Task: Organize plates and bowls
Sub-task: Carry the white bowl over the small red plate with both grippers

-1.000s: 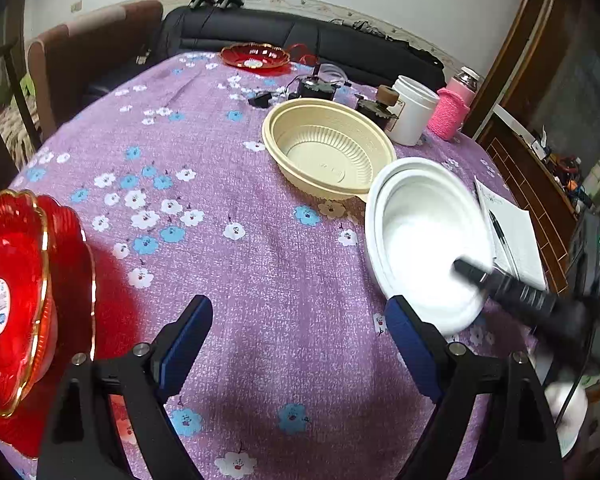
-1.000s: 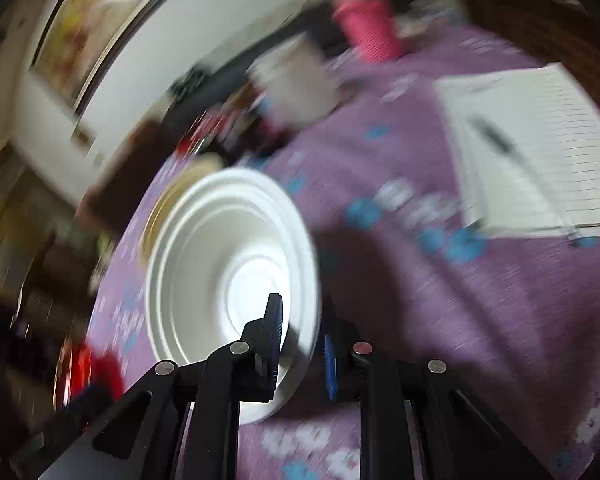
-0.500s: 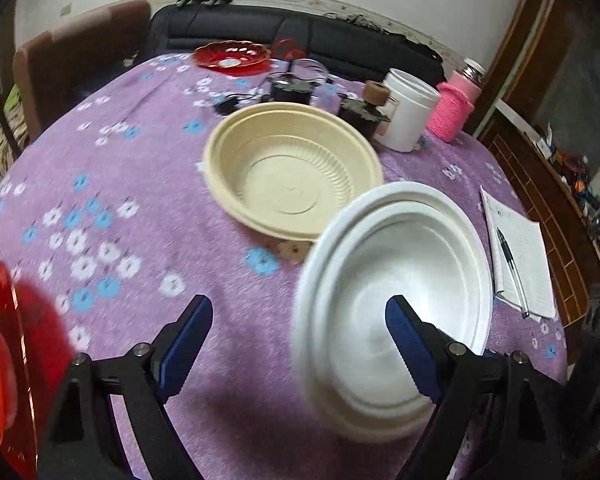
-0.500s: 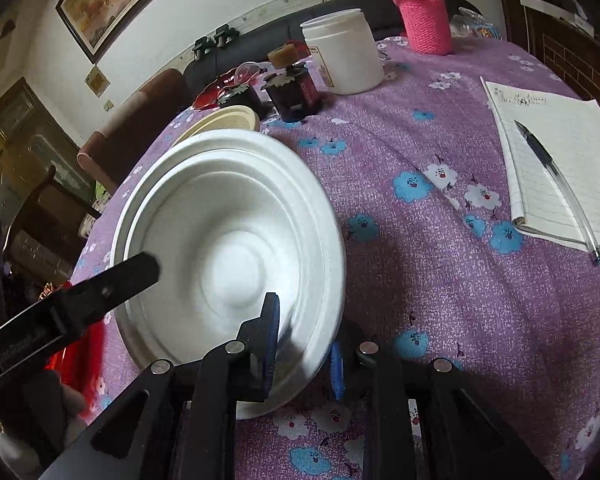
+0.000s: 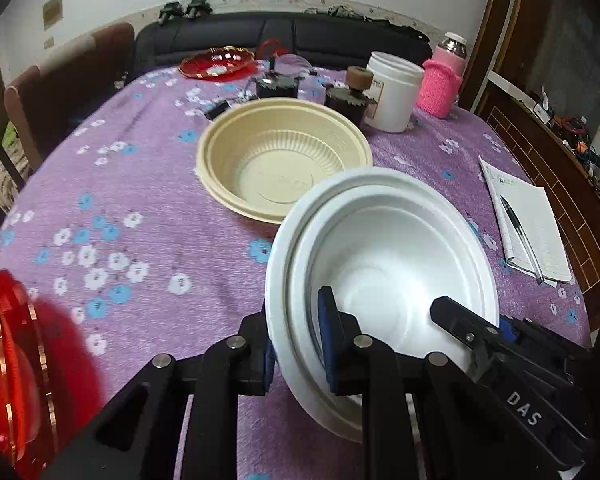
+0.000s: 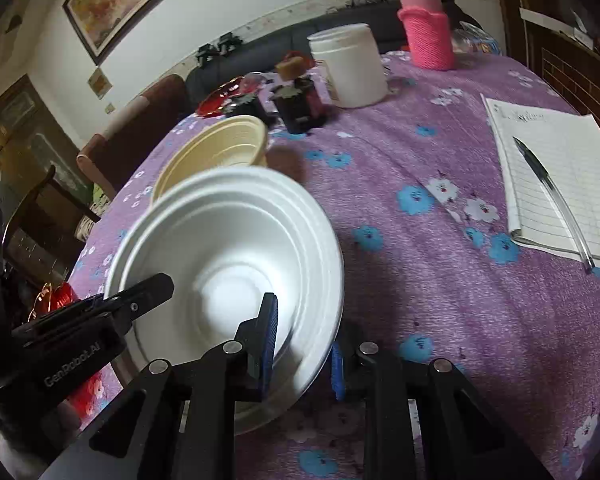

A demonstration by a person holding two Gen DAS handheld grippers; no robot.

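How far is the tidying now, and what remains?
Done: nothing looks stacked yet; the beige ribbed plastic bowl sits alone. In hand: the white foam bowl, tilted, clamped at its rim by left gripper and right gripper. Left: set it down, probably into the beige bowl, and gather the red gold-rimmed plates.

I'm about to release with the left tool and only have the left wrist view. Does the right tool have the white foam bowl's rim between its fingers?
Observer: Yes. In the right wrist view, the right tool straddles the rim of the white foam bowl, with one finger inside and the other outside, beneath the rim.
Operator: What lies on the table beyond that outer finger?
Observer: Only the purple flowered tablecloth shows there, as far as the lined paper notebook.
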